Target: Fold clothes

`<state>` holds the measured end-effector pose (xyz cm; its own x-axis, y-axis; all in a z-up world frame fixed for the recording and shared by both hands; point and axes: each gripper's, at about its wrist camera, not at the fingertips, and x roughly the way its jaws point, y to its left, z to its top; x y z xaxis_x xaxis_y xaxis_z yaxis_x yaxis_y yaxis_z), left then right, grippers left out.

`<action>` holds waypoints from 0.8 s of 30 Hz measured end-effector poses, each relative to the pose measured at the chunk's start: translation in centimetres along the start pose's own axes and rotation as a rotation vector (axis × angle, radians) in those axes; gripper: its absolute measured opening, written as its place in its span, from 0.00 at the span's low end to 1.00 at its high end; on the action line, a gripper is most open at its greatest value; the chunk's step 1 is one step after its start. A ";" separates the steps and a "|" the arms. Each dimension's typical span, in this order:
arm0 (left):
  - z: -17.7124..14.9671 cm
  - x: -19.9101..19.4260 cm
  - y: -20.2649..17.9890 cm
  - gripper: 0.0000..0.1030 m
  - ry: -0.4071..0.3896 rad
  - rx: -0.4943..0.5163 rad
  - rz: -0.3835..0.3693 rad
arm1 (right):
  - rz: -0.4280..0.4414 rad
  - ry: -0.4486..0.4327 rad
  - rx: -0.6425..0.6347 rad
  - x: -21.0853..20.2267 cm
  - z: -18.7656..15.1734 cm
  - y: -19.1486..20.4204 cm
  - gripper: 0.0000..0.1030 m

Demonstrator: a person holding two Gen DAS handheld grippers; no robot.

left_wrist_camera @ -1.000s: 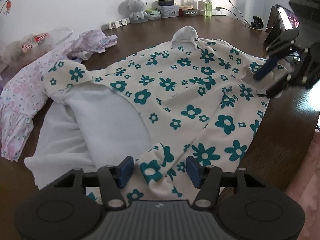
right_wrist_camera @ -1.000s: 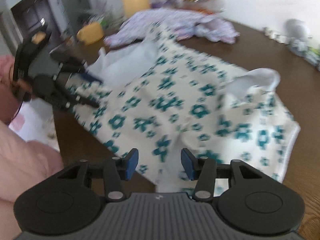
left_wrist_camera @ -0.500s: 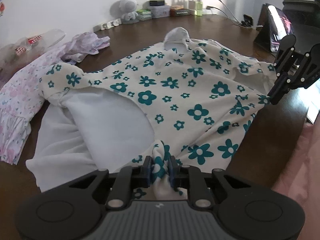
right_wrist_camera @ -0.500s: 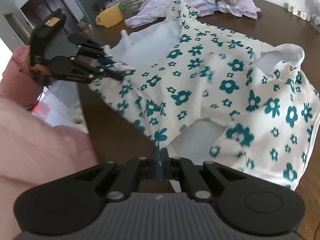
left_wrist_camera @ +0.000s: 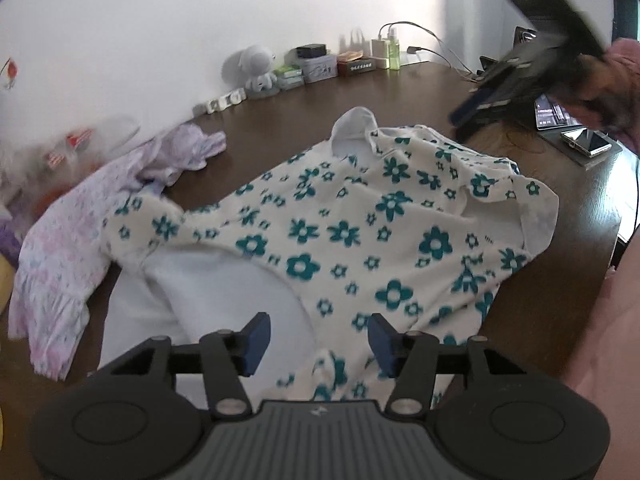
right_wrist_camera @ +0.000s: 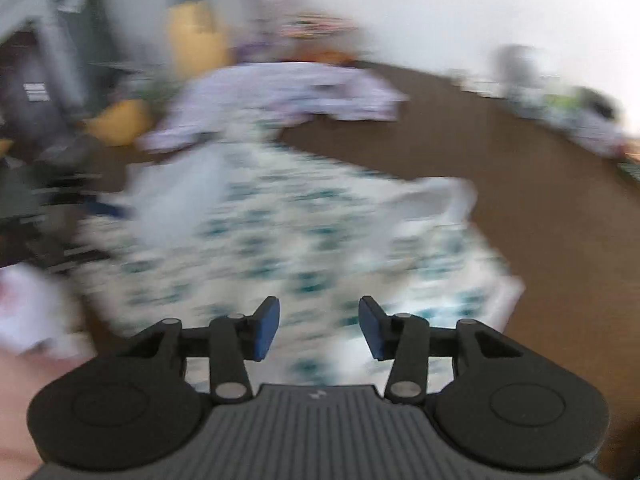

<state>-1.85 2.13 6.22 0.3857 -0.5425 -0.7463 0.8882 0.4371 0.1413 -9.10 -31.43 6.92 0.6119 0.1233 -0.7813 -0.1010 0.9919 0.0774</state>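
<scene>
Dark brown wooden table [left_wrist_camera: 304, 120] stands against a white wall and carries the work. Floral dress [left_wrist_camera: 360, 232], cream with teal flowers, lies spread flat across the table centre, collar toward the wall, white lining exposed at the near left. A bunched fold of its hem stands below the left gripper.

Left gripper [left_wrist_camera: 318, 340]: jaws have just been opening and stand apart; blue pads clear of the fabric, nothing clamped between them. Right gripper [right_wrist_camera: 318, 330]: jaws have just been opening and stand apart above the dress edge; nothing between the pads. In the left wrist view the right gripper [left_wrist_camera: 520, 80] appears at upper right, blurred, raised off the dress.

Pink patterned garment [left_wrist_camera: 72, 248] lies crumpled to the left of the dress, touching its sleeve. White robot figurine [left_wrist_camera: 260, 72], small boxes and a green bottle [left_wrist_camera: 394, 54] line the wall. A phone [left_wrist_camera: 586, 140] lies near the right table edge. The right wrist view is heavily motion-blurred.
</scene>
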 end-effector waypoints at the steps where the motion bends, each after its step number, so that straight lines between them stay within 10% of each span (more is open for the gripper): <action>1: 0.2 0.5 -0.3 0.51 0.003 0.005 -0.008 | -0.054 0.010 0.015 0.8 0.3 -0.8 0.43; 5: 0.6 2.3 -1.3 0.51 0.019 0.034 -0.030 | -0.185 0.046 0.118 3.6 0.7 -4.6 0.43; 10: 0.6 3.9 -1.3 0.51 0.030 0.024 -0.041 | -0.141 0.081 0.288 5.9 -0.2 -8.9 0.37; 12: 0.5 4.4 -1.3 0.51 0.047 0.022 -0.040 | -0.130 0.077 0.286 6.1 -0.4 -9.1 0.26; 13: 0.4 4.7 -1.3 0.51 0.059 0.023 -0.038 | -0.124 0.075 0.293 6.1 -0.4 -9.2 0.03; 24: -0.7 5.2 -0.7 0.50 0.068 -0.020 -0.056 | -0.187 0.078 0.359 5.0 0.3 -11.9 0.16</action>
<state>-0.62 -0.52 1.78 0.3176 -0.5170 -0.7949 0.9024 0.4223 0.0858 -4.61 -42.62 2.33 0.5308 -0.0496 -0.8460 0.2954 0.9465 0.1298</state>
